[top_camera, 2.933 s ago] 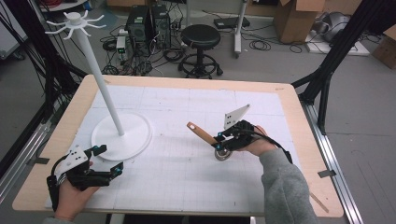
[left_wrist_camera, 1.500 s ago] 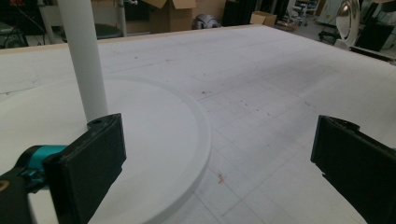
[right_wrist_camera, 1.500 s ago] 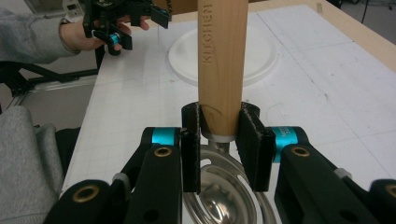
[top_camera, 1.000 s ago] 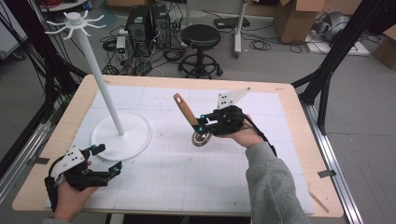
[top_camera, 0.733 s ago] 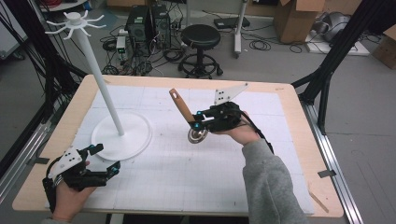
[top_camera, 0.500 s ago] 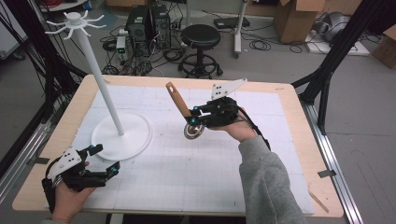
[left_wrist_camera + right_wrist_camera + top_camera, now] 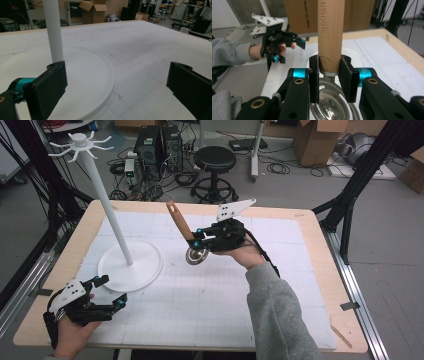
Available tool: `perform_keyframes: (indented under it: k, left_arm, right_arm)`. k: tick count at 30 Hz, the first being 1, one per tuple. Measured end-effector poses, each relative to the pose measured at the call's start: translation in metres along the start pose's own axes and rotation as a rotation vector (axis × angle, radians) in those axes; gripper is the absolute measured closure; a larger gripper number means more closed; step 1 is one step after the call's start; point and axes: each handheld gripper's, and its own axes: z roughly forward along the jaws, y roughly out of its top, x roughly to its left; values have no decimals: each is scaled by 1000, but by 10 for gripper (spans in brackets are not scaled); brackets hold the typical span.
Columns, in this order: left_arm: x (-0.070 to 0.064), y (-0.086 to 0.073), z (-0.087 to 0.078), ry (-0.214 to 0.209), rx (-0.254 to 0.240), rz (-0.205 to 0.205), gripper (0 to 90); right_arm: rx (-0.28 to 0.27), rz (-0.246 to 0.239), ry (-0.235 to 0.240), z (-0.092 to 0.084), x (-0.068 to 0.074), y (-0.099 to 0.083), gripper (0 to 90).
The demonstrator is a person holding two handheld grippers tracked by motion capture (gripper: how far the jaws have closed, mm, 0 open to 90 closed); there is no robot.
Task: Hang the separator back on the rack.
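A utensil with a wooden handle (image 7: 178,223) and a round metal bowl (image 7: 197,255) hangs in the air over the middle of the table, handle tilted up and to the left. My right gripper (image 7: 195,241) is shut on the handle's lower end; in the right gripper view both pads clamp the wood (image 7: 330,37) just above the metal bowl (image 7: 329,105). A white stand with a round base (image 7: 131,266), a leaning pole (image 7: 106,209) and a hooked top (image 7: 81,142) is at the table's left. My left gripper (image 7: 110,292) rests open at the front left, beside the base (image 7: 82,82).
The table carries a white gridded mat (image 7: 210,305) with a wooden border (image 7: 320,270). Behind the table are a black stool (image 7: 214,162), computer cases (image 7: 152,145), cables and cardboard boxes (image 7: 320,140). Black frame legs (image 7: 350,205) stand at the right.
My right gripper has carried the utensil up and leftward toward the stand, with the handle rising. The left gripper has stayed where it was.
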Motion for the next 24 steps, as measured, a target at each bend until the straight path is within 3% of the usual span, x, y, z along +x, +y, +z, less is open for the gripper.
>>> perform_keyframes:
  k: [24]
  left_arm:
    - [2,-1,-8,21,-2,-5,37]
  right_arm:
    - [-63,-27,50,26,1,34,723]
